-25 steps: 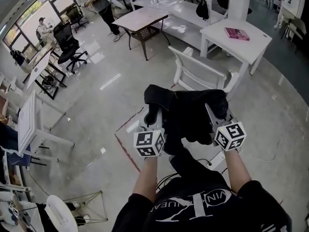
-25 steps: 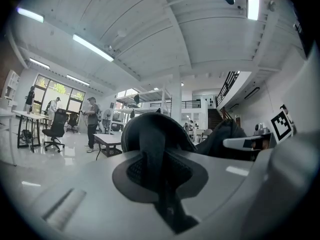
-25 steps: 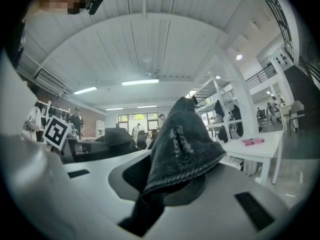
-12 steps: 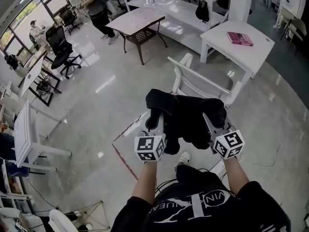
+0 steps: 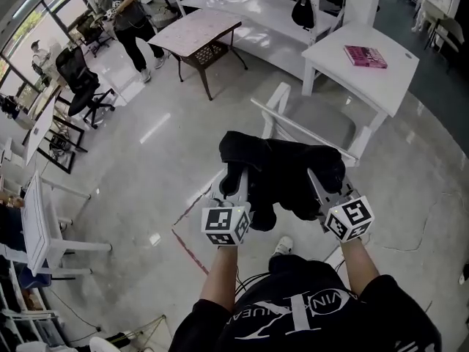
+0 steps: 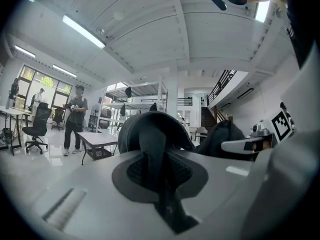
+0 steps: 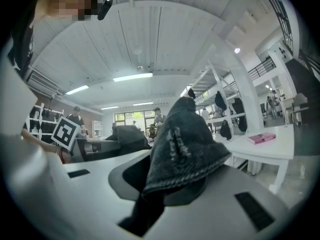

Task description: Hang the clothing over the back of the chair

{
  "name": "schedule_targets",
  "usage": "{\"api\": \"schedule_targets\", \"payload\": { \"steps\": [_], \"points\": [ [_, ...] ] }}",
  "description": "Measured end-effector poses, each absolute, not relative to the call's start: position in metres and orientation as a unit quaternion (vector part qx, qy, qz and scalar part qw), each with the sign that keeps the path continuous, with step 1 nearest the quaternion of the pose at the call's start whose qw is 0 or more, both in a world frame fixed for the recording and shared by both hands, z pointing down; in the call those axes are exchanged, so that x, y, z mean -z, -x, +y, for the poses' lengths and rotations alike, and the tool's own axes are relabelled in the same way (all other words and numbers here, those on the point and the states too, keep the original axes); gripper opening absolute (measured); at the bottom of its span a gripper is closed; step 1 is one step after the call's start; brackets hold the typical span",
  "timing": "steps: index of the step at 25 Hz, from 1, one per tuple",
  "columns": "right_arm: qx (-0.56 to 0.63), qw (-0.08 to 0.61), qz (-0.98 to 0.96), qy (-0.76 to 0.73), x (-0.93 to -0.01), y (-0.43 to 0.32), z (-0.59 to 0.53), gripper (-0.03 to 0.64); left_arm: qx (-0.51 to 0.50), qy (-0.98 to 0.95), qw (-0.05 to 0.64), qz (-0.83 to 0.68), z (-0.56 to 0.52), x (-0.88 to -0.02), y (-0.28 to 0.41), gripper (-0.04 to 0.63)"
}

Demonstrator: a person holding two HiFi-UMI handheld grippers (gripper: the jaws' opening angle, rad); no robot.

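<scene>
Currently, I hold the dark clothing (image 5: 282, 178) bunched in the air between both grippers. My left gripper (image 5: 236, 183) has its fingers (image 6: 75, 189) nearly together, pinching a fold of the fabric. My right gripper (image 5: 319, 185) is closed a little wider on a thicker, stitched edge. The white chair (image 5: 326, 119) stands just ahead, its back rail facing me and bare. Lifting looks done; draping the clothing over that rail is not yet done.

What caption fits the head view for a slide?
Left gripper and right gripper hold a black garment near the white chair.
</scene>
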State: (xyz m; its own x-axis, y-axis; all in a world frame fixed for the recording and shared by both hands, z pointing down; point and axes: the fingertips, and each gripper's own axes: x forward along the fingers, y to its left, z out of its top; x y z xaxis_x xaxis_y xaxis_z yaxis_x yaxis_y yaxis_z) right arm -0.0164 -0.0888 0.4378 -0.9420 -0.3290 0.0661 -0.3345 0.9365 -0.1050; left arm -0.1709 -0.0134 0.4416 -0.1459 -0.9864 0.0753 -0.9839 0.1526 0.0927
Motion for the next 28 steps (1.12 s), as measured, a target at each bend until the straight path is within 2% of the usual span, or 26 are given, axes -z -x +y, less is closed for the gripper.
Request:
{"api": "schedule_targets", "payload": {
  "steps": [19, 28],
  "points": [
    [-0.024, -0.012, -0.985, -0.171, -0.385, 0.063, -0.158, 0.067, 0.041, -0.720, 0.022, -0.693, -0.110, -0.393, 0.213, 0.041],
    [-0.027, -0.050, -0.975, -0.213, -0.350, 0.070, -0.190, 0.067, 0.025, -0.812, -0.017, -0.582, -0.166, -0.355, 0.193, 0.041]
  ]
}}
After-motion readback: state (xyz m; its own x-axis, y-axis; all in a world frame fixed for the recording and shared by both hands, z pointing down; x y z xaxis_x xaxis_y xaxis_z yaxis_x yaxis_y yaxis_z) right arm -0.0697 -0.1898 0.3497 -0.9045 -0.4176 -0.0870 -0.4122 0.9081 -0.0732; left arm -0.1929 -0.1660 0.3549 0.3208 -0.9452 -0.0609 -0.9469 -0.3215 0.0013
